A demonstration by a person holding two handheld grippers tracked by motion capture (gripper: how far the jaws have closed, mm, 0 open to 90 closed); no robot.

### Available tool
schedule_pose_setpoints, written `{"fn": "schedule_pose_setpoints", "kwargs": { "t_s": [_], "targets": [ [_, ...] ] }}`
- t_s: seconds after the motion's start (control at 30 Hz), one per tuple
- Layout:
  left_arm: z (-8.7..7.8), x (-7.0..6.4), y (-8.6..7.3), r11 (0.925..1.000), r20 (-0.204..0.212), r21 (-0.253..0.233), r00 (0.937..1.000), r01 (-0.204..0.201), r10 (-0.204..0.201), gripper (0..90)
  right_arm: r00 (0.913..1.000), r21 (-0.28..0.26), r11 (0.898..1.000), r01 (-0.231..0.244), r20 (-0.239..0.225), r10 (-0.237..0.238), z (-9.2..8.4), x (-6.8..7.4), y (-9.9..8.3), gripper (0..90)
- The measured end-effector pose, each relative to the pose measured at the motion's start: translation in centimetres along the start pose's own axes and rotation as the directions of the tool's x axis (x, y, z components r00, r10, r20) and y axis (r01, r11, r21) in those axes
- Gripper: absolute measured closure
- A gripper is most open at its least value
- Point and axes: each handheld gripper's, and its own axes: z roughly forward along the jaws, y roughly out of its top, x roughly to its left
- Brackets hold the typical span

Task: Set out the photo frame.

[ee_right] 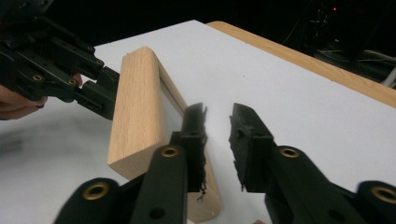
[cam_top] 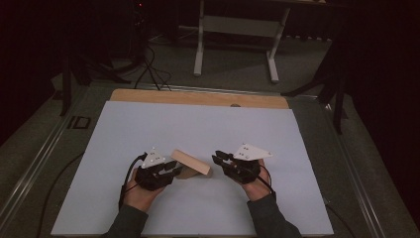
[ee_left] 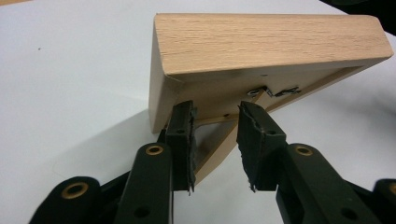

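Mid-sheet (cam_top: 198, 129): frame (cam_top: 190, 163) tilted on edge | left gripper (ee_left: 217, 135) jaws apart at its underside, no clamp | right gripper (ee_right: 217, 140) agape beside it | next, likely: close left, steady right.

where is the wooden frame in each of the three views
High view: the wooden frame lies at table centre, between the two grippers.
Left gripper view: upper centre, tilted, just past the jaws.
Right gripper view: left of centre, beside the jaws.
Shared landmark: the white table cover.
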Motion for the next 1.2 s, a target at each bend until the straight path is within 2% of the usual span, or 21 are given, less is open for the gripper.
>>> {"fn": "schedule_pose_setpoints", "kwargs": {
  "t_s": [0.23, 0.43, 0.63, 1.2],
  "targets": [
    [0.4, -0.3, 0.0, 0.9999, -0.006, 0.006, 0.9999, -0.014, 0.014, 80.3, 0.9999, 0.037, 0.999, 0.015, -0.007, -0.015, 0.6, 0.1, -0.5, 88.4],
    [0.7, -0.2, 0.0, 1.0000, -0.017, 0.008, 0.9999, 0.002, -0.002, 88.9, 0.9997, 0.064, 0.998, 0.018, -0.016, -0.017, 1.1, 0.2, -0.9, 89.6],
    [1.2, -0.1, 0.1, 0.9998, -0.021, 0.007, 0.9996, 0.021, -0.021, 89.6, 0.9993, 0.080, 0.997, 0.022, -0.031, -0.020, 1.6, 0.4, -1.2, 89.6],
    [1.4, -0.2, 0.6, 0.9997, -0.034, 0.000, 0.9991, 0.026, -0.026, 89.7, 0.9981, 0.099, 0.994, 0.041, -0.049, -0.036, 2.0, 1.0, -1.4, 89.7]
  ]
}}
